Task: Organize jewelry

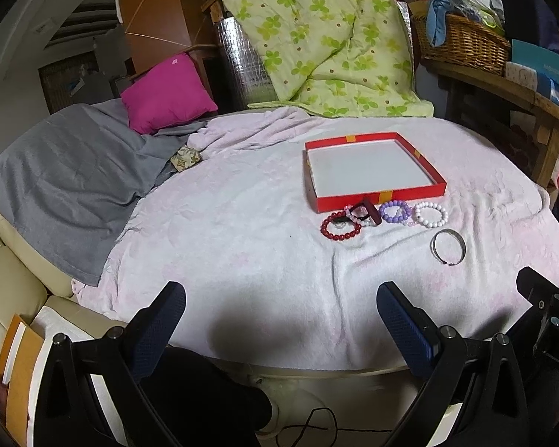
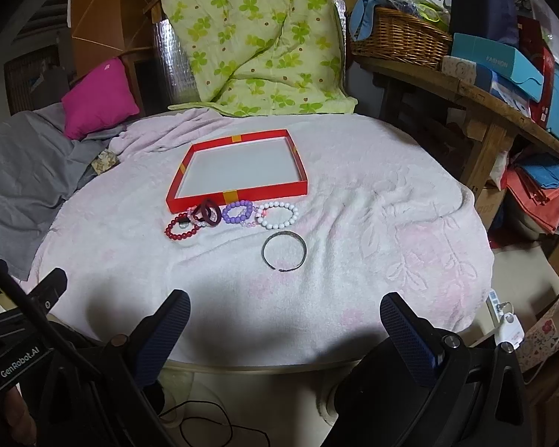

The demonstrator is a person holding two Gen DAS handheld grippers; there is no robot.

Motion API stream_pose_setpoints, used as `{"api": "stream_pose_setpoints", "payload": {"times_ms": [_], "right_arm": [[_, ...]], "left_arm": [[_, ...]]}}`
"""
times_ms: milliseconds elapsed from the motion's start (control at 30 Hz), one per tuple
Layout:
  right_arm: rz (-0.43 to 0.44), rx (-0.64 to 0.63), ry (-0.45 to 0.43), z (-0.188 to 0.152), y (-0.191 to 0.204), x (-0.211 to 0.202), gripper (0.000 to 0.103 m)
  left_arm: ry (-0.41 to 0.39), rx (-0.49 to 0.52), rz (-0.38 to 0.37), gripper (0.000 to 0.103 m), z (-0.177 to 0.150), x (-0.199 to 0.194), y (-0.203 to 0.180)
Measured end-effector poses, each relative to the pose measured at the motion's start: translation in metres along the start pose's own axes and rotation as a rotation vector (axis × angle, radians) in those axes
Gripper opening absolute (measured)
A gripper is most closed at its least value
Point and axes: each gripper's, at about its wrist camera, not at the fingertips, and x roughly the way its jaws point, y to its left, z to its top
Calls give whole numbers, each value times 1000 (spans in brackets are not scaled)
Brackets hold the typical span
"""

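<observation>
A shallow red box point(image 1: 380, 197) point(image 2: 238, 196) with a white floor lies open and empty on the pale pink towel. In front of it lie a red bead bracelet point(image 1: 340, 227) point(image 2: 180, 228), a dark maroon band point(image 1: 369, 213) point(image 2: 209, 211), a purple bead bracelet point(image 1: 395, 211) point(image 2: 238, 211), a white bead bracelet point(image 1: 431, 215) point(image 2: 277, 215) and a silver bangle point(image 1: 448, 245) point(image 2: 284, 249). My left gripper point(image 1: 281, 309) is open and empty at the table's near edge. My right gripper point(image 2: 285, 311) is open and empty, beside the left one.
The round table's towel point(image 1: 242, 246) hangs over the near edge. A grey cloth point(image 1: 67, 178) and magenta pillow point(image 1: 167, 93) lie at the left. A green quilt point(image 1: 328, 37) hangs behind. A wooden shelf point(image 2: 466, 89) with a basket and boxes stands at the right.
</observation>
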Motion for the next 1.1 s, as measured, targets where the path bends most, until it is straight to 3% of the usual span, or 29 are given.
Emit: {"api": "stream_pose_setpoints", "payload": {"times_ms": [333,1100], "right_arm": [[2,-1,26,-2,1,15,103],[-12,4,46,-1,-2,33,103]], "left_arm": [[44,4,-20,102,-5,14,-2],[51,17,0,102,-10,27,0]]}}
